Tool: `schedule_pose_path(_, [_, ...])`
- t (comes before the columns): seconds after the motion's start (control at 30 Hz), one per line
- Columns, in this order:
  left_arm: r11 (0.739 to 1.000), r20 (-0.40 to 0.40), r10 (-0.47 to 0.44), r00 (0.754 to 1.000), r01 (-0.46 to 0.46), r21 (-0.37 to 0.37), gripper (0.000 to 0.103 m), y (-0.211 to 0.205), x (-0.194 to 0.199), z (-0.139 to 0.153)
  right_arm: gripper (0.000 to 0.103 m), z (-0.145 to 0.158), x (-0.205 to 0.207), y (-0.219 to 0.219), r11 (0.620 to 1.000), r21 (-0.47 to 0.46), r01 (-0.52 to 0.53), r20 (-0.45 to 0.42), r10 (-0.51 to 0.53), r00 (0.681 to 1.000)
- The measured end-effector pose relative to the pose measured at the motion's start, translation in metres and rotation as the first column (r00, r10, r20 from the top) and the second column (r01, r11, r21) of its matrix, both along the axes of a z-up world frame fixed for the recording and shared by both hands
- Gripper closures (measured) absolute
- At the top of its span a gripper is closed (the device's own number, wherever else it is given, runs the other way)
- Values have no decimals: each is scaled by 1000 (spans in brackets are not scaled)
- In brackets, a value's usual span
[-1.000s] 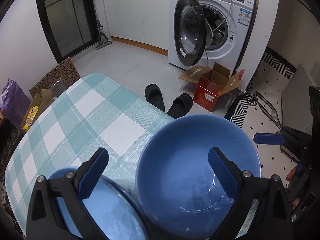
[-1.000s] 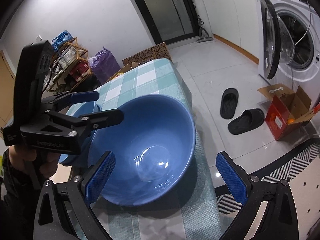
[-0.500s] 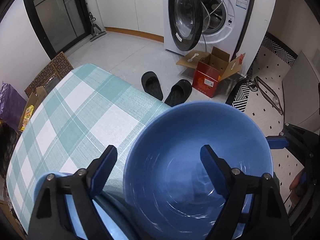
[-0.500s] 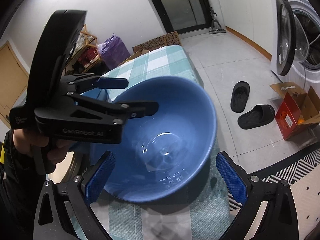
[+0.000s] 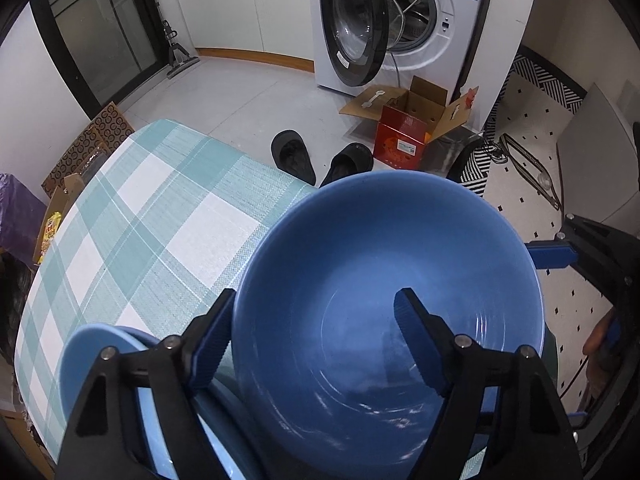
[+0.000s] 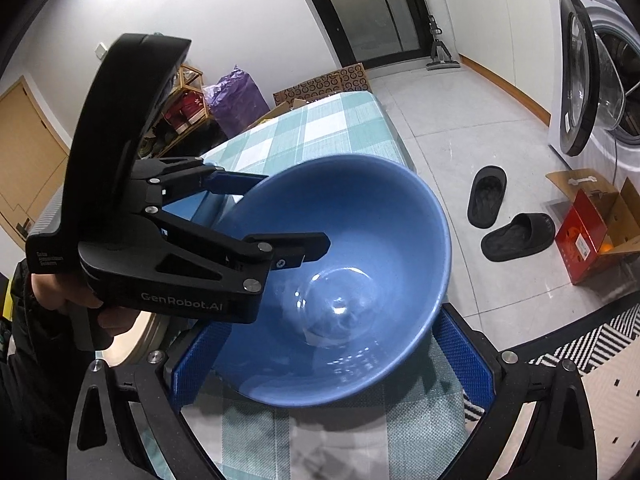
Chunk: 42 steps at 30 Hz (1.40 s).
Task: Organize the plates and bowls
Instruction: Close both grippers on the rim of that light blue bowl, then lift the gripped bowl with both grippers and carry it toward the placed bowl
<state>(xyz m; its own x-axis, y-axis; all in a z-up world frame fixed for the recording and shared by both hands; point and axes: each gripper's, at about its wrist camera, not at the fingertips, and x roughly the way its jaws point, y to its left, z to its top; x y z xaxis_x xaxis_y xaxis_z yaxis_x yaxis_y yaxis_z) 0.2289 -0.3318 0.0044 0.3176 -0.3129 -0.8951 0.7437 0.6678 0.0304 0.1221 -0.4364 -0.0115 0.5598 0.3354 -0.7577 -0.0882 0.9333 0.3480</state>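
A large blue bowl (image 5: 384, 280) sits at the near corner of a table covered with a teal-and-white checked cloth (image 5: 160, 216), its rim reaching out past the table edge toward the floor. The left gripper (image 5: 312, 344) straddles the bowl's near wall: one blue pad lies outside the rim and the other hangs inside the bowl, above its floor. Its jaws have just been closing with that wall between them, yet the inner pad stands clear of the wall, so nothing is clamped. From the right wrist view the same tool shows its two fingers (image 6: 288, 250) on either side of the rim, with a person's hand (image 6: 72, 300) around its handle. The right gripper (image 6: 320, 360) is spread wide, its blue pads flanking the bowl's lower outer wall on both sides; whether they press on it or only sit just beside it I cannot tell. Beside the bowl, under the left tool, lies a lighter blue plate (image 5: 92, 356). On the floor beyond are two black slippers (image 5: 320, 156), an open red carton (image 5: 408, 136) and a washing machine (image 5: 400, 20) with its door ajar.
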Motion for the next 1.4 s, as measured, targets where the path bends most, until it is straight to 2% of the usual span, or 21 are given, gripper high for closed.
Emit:
schedule_pose_path(0.33, [999, -15, 2, 1000, -3, -34, 27, 6, -12, 3, 1, 2, -5, 2, 999, -48, -19, -5, 19, 1000])
schedule_pose_path(0.7, [998, -22, 13, 1000, -15, -54, 27, 11, -17, 5, 1, 1, -14, -8, 998, -60, -30, -8, 30, 1000])
schedule_pose_path(0.97, [999, -15, 15, 1000, -15, -43, 26, 16, -26, 5, 2, 2, -17, -34, 999, -2, 34, 4, -34, 999])
schedule_pose_path(1.13, [999, -14, 4, 1000, -5, -35, 25, 17, -36, 4, 10, 2, -16, -36, 999, -3, 43, -6, -43, 999])
schedule_pose_path(1.2, [999, -13, 4, 1000, -5, -38, 25, 19, -40, 4, 17, 2, -15, -35, 999, -7, 44, -11, -44, 999])
schedule_pose_path(1.33, [999, -18, 3, 1000, -3, -45, 25, 23, -51, 3, 21, 1, -14, -34, 999, -12, 45, -16, -46, 999])
schedule_pose_path(1.4, [999, -20, 4, 1000, -5, -47, 25, 26, -55, 3, 29, 2, -14, -34, 999, -9, 46, -14, -46, 999])
